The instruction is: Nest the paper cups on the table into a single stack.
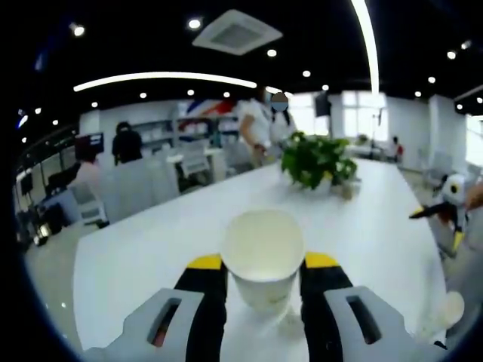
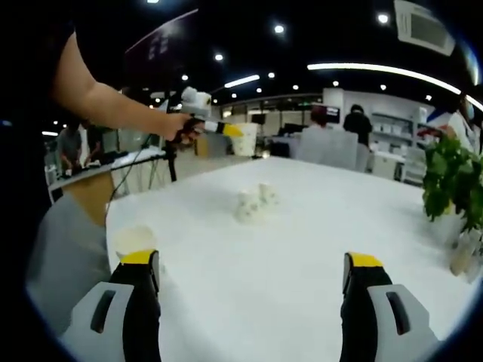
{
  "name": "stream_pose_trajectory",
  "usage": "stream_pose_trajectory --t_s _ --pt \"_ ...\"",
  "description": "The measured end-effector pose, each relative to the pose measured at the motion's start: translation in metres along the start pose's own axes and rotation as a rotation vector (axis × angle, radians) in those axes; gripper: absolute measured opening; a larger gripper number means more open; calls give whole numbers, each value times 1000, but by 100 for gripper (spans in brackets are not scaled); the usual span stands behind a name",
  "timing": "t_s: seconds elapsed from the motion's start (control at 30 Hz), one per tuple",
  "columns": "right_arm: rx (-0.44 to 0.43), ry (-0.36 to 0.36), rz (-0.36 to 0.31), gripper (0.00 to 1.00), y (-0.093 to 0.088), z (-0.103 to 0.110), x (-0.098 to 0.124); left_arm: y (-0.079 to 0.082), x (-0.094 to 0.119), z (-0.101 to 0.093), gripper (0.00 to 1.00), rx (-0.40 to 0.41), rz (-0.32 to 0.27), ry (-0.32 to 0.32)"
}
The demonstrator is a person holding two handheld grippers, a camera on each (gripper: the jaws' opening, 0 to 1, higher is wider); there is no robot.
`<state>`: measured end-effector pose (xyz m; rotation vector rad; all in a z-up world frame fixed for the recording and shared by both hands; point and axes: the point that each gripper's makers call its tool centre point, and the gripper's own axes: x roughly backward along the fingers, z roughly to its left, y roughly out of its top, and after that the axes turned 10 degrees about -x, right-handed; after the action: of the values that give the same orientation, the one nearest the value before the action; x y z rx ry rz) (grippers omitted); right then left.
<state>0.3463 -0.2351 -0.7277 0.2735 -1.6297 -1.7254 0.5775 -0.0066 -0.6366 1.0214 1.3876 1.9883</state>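
White paper cup [image 1: 262, 259] sits upright between the left gripper [image 1: 263, 265] jaws, mouth up, yellow tips pressed against its sides: jaws clenched on the cup. In the right gripper view the same left gripper [image 2: 226, 130] shows at the far left, held up off the table [image 2: 302, 249] in the person's hand [image 2: 179, 125], cup [image 2: 244, 139] at its tip. So the held cup is in the air, above the table's far edge.

Right gripper [image 2: 253, 271]: jaws spread wide, nothing between them, low over the table.

Remaining cups, right gripper view:
- pair of cups [image 2: 254, 202] mid-table, ahead of the right jaws and somewhat left of centre, touching or nearly so. Blurred; I cannot tell whether they are upright or inverted.
- single cup [image 2: 134, 241] at the near left edge, just beside the right gripper's left jaw, mouth seemingly up.

Key relation: the held cup's axis is vertical, and the pair lies below and between the two grippers. Judgement: the left gripper is the one to bring its cup down over or into a cup there; the right is nearer the single cup.

Surface: plain white tabletop, smooth, glossy. Potted plant [image 1: 317, 161] stands further along it. Room: open office, dark ceiling with strip lights [image 1: 166, 78], people in the background.
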Motion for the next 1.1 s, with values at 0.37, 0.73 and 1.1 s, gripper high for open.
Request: stream_pose_trajectory --t_s 0.37,0.73,1.1 --pt "-1 15 -16 100 4 5 3 22 28 -45 36 -14 -42 -59" --pt "22 6 -24 100 7 6 7 31 44 -75 36 -37 -51 -86" --pt "25 9 -28 100 5 12 16 32 56 -119 36 -59 -60 -136"
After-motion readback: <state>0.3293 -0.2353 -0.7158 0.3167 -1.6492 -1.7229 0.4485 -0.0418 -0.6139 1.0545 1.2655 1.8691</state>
